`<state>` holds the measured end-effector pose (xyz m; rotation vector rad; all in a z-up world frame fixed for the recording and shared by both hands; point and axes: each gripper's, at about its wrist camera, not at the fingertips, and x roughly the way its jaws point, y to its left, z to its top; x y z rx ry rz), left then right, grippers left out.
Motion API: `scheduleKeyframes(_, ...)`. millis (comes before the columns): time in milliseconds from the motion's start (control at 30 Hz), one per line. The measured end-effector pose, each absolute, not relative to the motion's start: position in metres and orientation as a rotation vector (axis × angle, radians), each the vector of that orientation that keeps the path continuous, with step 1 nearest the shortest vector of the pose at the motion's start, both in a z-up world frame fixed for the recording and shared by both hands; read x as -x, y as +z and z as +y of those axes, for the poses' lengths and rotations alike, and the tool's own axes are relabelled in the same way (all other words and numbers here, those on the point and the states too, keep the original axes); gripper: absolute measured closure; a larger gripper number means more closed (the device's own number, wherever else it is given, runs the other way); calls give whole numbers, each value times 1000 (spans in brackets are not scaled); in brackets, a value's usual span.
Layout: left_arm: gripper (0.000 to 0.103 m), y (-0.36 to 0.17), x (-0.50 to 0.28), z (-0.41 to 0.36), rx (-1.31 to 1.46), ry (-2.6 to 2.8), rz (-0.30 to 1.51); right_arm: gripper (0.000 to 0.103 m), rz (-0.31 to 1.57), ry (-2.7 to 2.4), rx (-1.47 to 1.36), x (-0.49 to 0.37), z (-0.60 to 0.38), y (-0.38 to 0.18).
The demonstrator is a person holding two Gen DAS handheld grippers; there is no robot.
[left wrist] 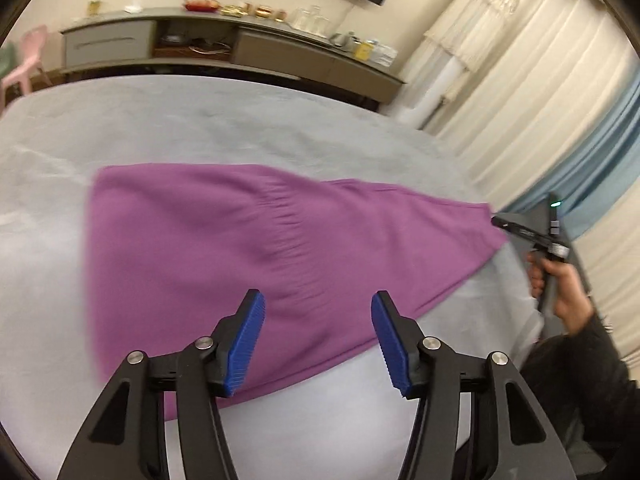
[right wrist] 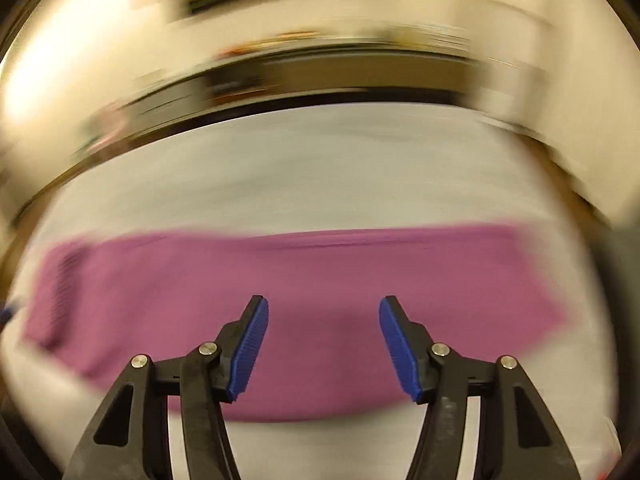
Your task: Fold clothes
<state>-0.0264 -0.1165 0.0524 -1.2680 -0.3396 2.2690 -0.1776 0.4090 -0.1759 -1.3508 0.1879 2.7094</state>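
A purple garment (left wrist: 248, 256) lies spread flat on the grey bed cover (left wrist: 200, 128). It has a gathered elastic band across its middle. My left gripper (left wrist: 318, 304) is open and empty, held above the garment's near edge. In the right wrist view, which is heavily blurred, the garment (right wrist: 304, 300) lies as a wide band and my right gripper (right wrist: 324, 308) is open and empty above its near edge. In the left wrist view the right gripper's body (left wrist: 532, 236) shows at the garment's right corner, held by a hand; its fingertips do not show clearly there.
A long low cabinet (left wrist: 240, 44) with bottles and glasses stands behind the bed. Cream curtains (left wrist: 540, 100) hang at the right. A pink chair (left wrist: 28, 64) stands at the far left. The person's dark sleeve (left wrist: 580, 380) is at the bed's right edge.
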Motion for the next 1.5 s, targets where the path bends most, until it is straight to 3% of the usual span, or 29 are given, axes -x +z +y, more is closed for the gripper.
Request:
scheduleKeyframes(133,46,59,35,-55,1227,2149,-407,42,416,2549,1360,186,510,-176)
scheduleKeyframes(367,40,71,73,43,1296,1997,-608,37,271,2665,1357,175,532,-172)
scheduleKeyframes(400,39,78,84,68,1289,1983,-618,39,227,2689,1372,173,527,-171)
scheduleKeyframes(433,39,86,94,93,1283,1963,-620,55,194,2720,1384,174,520,-169)
scheduleKeyframes(467,38,95,102,119,1278,1942,-614,78,198,2757,1402,175,513,-167)
scheduleKeyframes(533,37,104,118,175,1273,1901,-569,85,199,2794,1417,154,508,-164)
scheduleKeyframes(800,35,83,175,369,1383,1831,-361,87,141,3018,1248,130,469,-107)
scheduleKeyframes(967,35,49,172,422,1466,1909,-181,88,143,3155,1241,110,443,-100)
scheduleKeyframes(1033,39,40,172,422,1483,1980,-158,92,172,3199,1251,102,433,-94)
scheduleKeyframes(1067,61,36,172,420,1494,2011,-154,92,188,3215,1256,100,426,-92)
scheduleKeyframes(1100,90,32,173,415,1508,2025,-152,92,210,3221,1261,99,421,-90)
scheduleKeyframes(1200,93,34,174,382,1487,2044,-200,88,313,3228,1304,96,417,-81)
scheduleKeyframes(1267,94,43,175,342,1453,2056,-268,72,480,3256,1380,90,421,-70)
scheduleKeyframes(1400,94,33,181,271,1460,2054,-340,72,934,3292,1431,80,430,-45)
scheduleKeyframes(1500,94,11,181,254,1500,2053,-313,72,1005,3215,1492,85,415,-44)
